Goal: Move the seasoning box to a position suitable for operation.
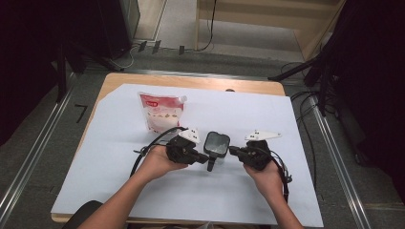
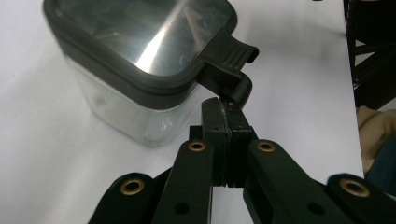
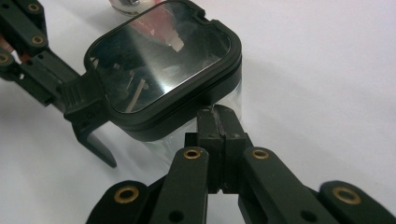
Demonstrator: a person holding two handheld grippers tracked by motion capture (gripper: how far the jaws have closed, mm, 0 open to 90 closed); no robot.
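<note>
White table sheet (image 1: 119,157), closed left gripper (image 2: 224,109) at container (image 2: 126,70) latch (image 2: 229,65) (pouch (image 1: 161,111) behind), right gripper (image 3: 218,116) closed, empty

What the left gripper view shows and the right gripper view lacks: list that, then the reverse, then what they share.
The left gripper view alone: the left claw shut, its tips against the hooked end of the clasp on the jar lid, and a dark stand at the table's far edge.

The right gripper view alone: the right claw shut, its tips pressed to the jar wall just under the lid rim, the left gripper's arms at upper left, and a red reflection in the lid.

Both: the clear jar with its dark-rimmed lid, the clasp, and the white table sheet.
</note>
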